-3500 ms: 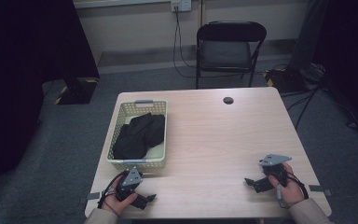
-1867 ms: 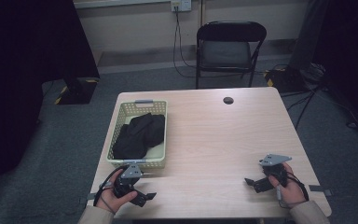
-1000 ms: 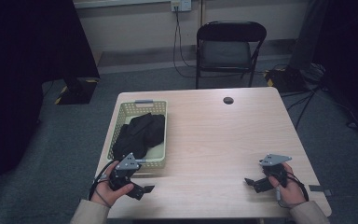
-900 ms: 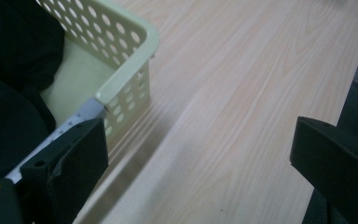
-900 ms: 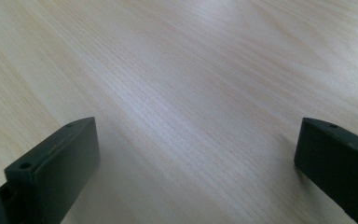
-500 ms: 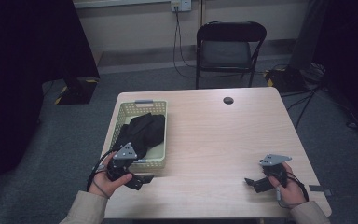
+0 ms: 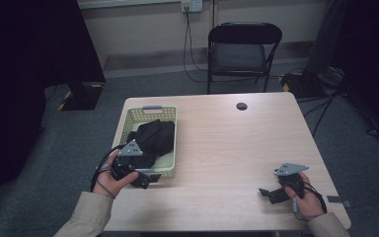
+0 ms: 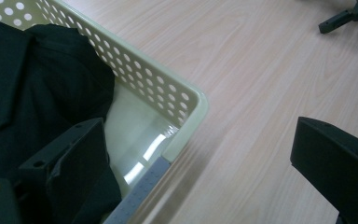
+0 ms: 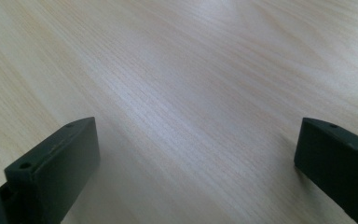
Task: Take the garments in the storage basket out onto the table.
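Observation:
A pale green perforated basket (image 7: 150,109) stands on the left half of the table with a black garment (image 7: 153,138) bundled inside. My left gripper (image 7: 145,177) hovers open at the basket's near edge. In the left gripper view its jaws straddle the basket's near corner (image 8: 186,100), one over the black garment (image 8: 32,84), the other over bare wood. My right gripper (image 7: 266,193) rests low near the front right of the table, pointing left. The right gripper (image 9: 196,126) is wide open over bare wood with nothing between its jaws.
A light wooden table (image 7: 227,148) carries a small round black object (image 7: 242,106) near its far edge. Behind it stands a black folding chair (image 7: 244,49). Cables lie on the floor at the right. The right gripper (image 8: 349,14) shows far off in the left gripper view.
My left gripper has lifted off the table's front edge and moved forward to the basket's near corner. The right gripper has stayed still.

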Motion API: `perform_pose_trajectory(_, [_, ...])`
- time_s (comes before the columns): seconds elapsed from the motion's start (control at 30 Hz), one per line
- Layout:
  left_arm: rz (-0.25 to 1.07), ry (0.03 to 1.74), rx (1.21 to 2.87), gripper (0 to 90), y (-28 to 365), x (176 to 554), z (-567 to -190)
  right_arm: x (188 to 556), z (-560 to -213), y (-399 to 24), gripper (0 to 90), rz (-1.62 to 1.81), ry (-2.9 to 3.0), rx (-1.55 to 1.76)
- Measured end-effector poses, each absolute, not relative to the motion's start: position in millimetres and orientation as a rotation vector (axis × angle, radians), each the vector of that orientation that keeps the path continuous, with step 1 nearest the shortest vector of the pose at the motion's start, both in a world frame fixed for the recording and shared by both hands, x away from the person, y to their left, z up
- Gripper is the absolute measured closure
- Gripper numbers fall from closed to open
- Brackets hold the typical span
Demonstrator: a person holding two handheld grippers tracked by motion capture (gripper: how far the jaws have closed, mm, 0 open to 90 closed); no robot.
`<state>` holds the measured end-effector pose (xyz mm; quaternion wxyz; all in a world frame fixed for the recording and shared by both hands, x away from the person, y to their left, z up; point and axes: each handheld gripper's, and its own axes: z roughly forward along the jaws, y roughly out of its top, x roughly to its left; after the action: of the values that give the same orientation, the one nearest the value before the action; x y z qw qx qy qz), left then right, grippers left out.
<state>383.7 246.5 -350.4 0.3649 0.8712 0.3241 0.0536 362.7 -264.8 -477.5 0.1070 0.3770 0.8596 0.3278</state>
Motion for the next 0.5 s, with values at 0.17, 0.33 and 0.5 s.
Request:
perform_pose_trajectory(0.17, [0.156,0.848,2.237,3.1,246.0,391.3,-347.0,362.7,-477.5,-264.8,0.0,0.965,2.531,1.11])
perform_pose_trajectory(0.33, [0.178,0.851,2.237,3.1,242.9,397.7,-343.2,362.6,-477.5,-264.8,0.0,0.965,2.531,1.11])
perform_pose_trajectory(0.5, [0.179,0.845,2.247,3.1,239.7,405.5,-342.1,362.6,-477.5,-264.8,0.0,0.965,2.531,1.11])
